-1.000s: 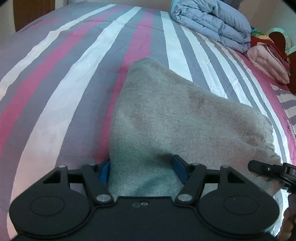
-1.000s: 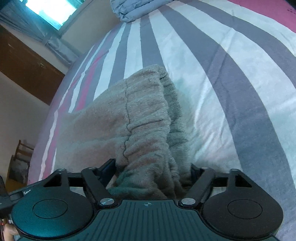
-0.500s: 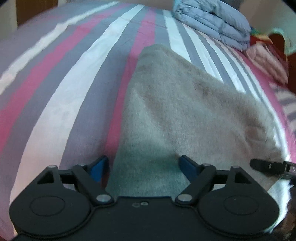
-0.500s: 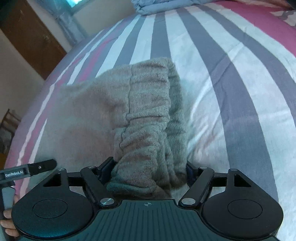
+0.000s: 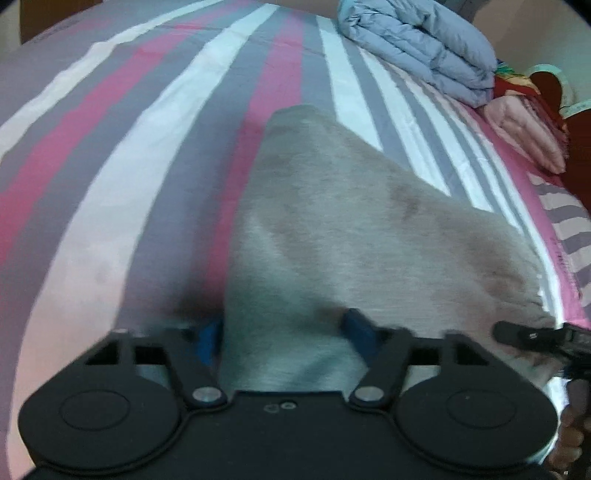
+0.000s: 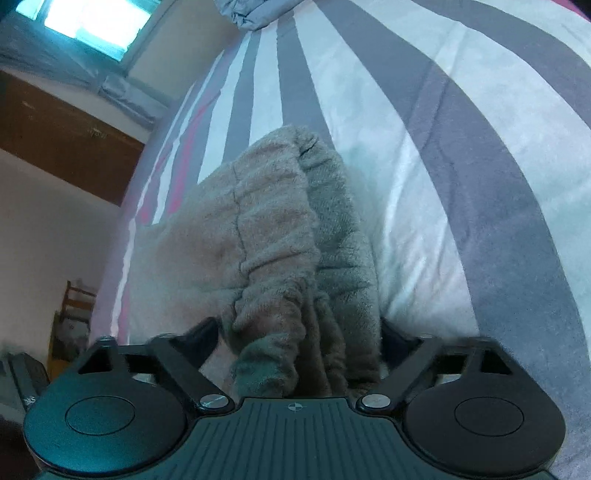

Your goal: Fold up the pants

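Bare striped bedsheet [image 5: 147, 155] flanks the pants [image 5: 351, 229]; folded quilt [image 5: 417, 55] crowds the far right.

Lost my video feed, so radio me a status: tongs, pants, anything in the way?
Left tongs and right tongs both shut on the fuzzy grey-brown fleece pants. Pants partly raised off the striped bedsheet. Nothing in the way.

A home bedroom: striped bedsheet [image 5: 147, 155], folded quilt [image 5: 417, 59], curtained window [image 6: 92, 22].
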Demonstrator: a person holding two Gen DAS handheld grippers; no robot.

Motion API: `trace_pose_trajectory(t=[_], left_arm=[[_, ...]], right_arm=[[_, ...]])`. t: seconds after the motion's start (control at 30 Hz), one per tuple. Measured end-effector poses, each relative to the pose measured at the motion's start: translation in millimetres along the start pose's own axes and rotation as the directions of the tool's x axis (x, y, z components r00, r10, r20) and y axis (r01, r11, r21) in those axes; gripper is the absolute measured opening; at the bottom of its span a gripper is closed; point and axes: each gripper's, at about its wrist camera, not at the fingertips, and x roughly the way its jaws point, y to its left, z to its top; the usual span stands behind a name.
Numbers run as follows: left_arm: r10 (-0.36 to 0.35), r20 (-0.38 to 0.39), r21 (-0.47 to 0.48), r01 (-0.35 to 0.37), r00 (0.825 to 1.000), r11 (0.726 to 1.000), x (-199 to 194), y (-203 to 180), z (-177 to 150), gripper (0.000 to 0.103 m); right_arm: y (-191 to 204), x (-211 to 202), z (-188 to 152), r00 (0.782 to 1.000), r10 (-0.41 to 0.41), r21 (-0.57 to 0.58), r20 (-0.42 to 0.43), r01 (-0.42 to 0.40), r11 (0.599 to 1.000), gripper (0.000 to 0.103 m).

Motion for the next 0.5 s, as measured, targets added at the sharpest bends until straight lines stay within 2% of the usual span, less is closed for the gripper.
trace_pose_trajectory(t=[0.07, 0.23, 0.33, 0.4, 0.5], left_arm=[[0.012, 0.01, 0.009, -0.012, 1.0, 1.0, -2, -3, -3, 0.05], [0.018, 0.06, -0.01, -0.018, 0.998, 1.0, -16, -4, -11, 0.028], [0.007, 0.084, -0.028, -0.004, 0.996, 1.0, -24, -1, -13, 0.019], [-0.001, 0.101, -0.021, 0.003, 0.995, 1.0, -30, -3, -15, 0.018], [0.022, 0.076, 0.005, -0.022, 0.997, 1.0, -21, -4, -10, 0.024]], right_arm=[[3, -5, -4, 1.0, 0.008, 0.006, 0.002, -0.008, 1.0, 0.061], [14, -14, -12, 0.999, 0.0, -0.01, 0.043, 0.001, 1.0, 0.053], [22, -20, -17, 0.998, 0.005, -0.039, 0.067, -0.003, 0.999, 0.048], [27, -24, -21, 0.997, 0.007, -0.062, 0.079, -0.002, 0.998, 0.047], [23, -22, -23, 0.997, -0.002, -0.071, 0.082, 0.008, 0.997, 0.049]])
